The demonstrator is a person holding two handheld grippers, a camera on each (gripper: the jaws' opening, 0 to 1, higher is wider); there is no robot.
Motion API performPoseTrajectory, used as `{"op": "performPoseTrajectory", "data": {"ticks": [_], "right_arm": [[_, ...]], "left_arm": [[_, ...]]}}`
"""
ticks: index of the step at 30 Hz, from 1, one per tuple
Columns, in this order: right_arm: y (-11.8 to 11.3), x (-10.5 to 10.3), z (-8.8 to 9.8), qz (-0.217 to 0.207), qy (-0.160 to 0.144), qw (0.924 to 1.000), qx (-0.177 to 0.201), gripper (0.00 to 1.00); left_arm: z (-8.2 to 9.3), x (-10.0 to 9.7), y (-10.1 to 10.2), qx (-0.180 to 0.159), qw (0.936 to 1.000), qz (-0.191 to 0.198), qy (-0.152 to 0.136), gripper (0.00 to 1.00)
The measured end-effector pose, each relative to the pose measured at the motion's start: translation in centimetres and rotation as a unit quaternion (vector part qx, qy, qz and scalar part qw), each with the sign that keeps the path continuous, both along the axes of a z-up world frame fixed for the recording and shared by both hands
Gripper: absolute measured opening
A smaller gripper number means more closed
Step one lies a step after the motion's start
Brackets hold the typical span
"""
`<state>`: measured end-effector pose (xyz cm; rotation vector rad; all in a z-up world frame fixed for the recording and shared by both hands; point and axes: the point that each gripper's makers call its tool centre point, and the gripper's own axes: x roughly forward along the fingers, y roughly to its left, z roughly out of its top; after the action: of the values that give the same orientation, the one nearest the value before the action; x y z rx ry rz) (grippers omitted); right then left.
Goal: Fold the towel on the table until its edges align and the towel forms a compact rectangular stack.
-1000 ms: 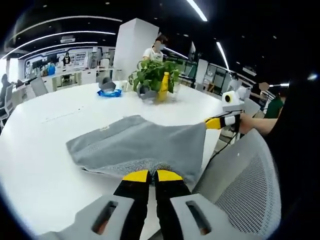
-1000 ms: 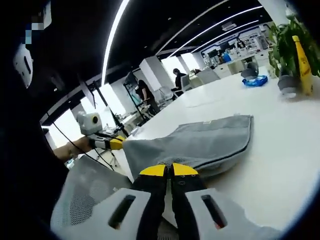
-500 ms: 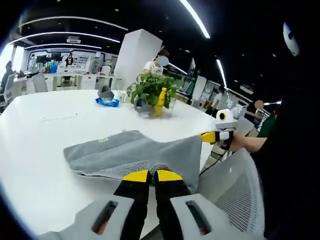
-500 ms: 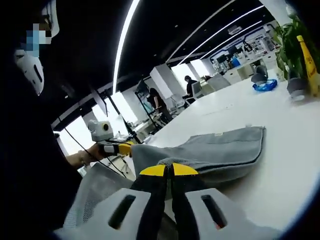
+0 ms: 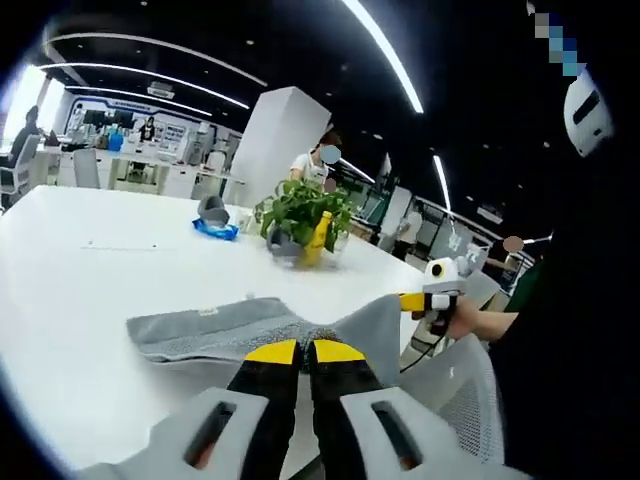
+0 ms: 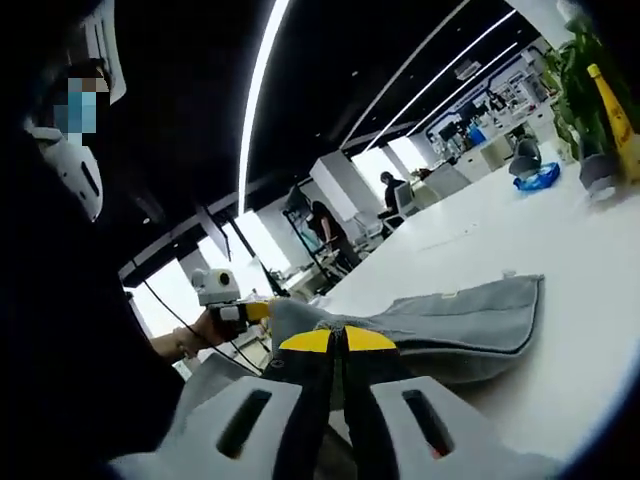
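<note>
- Left gripper view: my left claw [image 5: 304, 350] rises from the bottom with its yellow-tipped jaws clenched together on the near edge of the grey towel [image 5: 215, 327], which spreads out ahead of it and to its left across the white desk [image 5: 70, 260].
- Off to the right of my left claw, my right claw [image 5: 412, 299] holds another near corner of the towel, lifted off the desk so the cloth sags between the two claws.
- Right gripper view: my right claw's jaws are likewise pinched shut on the towel edge, and the towel runs ahead and to the right of them, its far end lying flat on the desk.
- I judge the fold as only begun: the near edge is gripped and raised, but it has not been carried over to meet the far edge, and no compact stack has been formed yet.
- Well beyond the towel stand a potted plant [image 5: 300, 205] and a yellow bottle [image 5: 315, 238], with a blue item [image 5: 216, 229] near them.
- Hard to make out: how many layers the towel already has, and whether its far corners line up.
- The cloth directly under each claw is hidden by the jaws.
</note>
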<state>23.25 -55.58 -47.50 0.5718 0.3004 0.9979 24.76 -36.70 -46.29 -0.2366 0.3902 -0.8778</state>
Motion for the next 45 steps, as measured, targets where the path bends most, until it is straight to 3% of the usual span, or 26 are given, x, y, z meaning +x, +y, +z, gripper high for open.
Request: {"op": "performPoseTrajectory", "data": {"ticks": [10,17,22,28,34,41,45], "right_arm": [[0.9,-0.7,1.0,0.013,0.003,0.9993,0.035,0.0],[0.3,-0.5,1.8,0.003,-0.003,0.9976,0.069,0.0],[0.4,-0.5,2.9,0.005,-0.013,0.9959,0.089,0.0],[0.9,-0.9,3.5,0.015,-0.016,0.9947,0.101,0.0],[0.8,-1.2,4.7,0.025,-0.012,0.9891,0.145,0.0],[0.4,-0.8,4.5,0.007,-0.006,0.989,0.148,0.0],[-1.0,0.1,3.8,-0.016,0.0,0.99,0.14,0.0]], "left_arm": [[0.8,0.1,0.2,-0.023,0.9997,0.007,-0.006,0.04],[1.2,-0.3,0.3,-0.032,0.9994,0.009,-0.007,0.04],[2.4,-0.3,0.9,-0.068,0.9973,0.021,-0.014,0.04],[3.3,-0.3,1.4,-0.083,0.996,0.026,-0.019,0.04],[4.3,-0.5,2.0,-0.108,0.9933,0.032,-0.027,0.04],[4.1,-0.4,3.3,-0.111,0.9924,0.051,-0.021,0.04],[3.7,-0.1,4.0,-0.104,0.9919,0.069,-0.019,0.04]]}}
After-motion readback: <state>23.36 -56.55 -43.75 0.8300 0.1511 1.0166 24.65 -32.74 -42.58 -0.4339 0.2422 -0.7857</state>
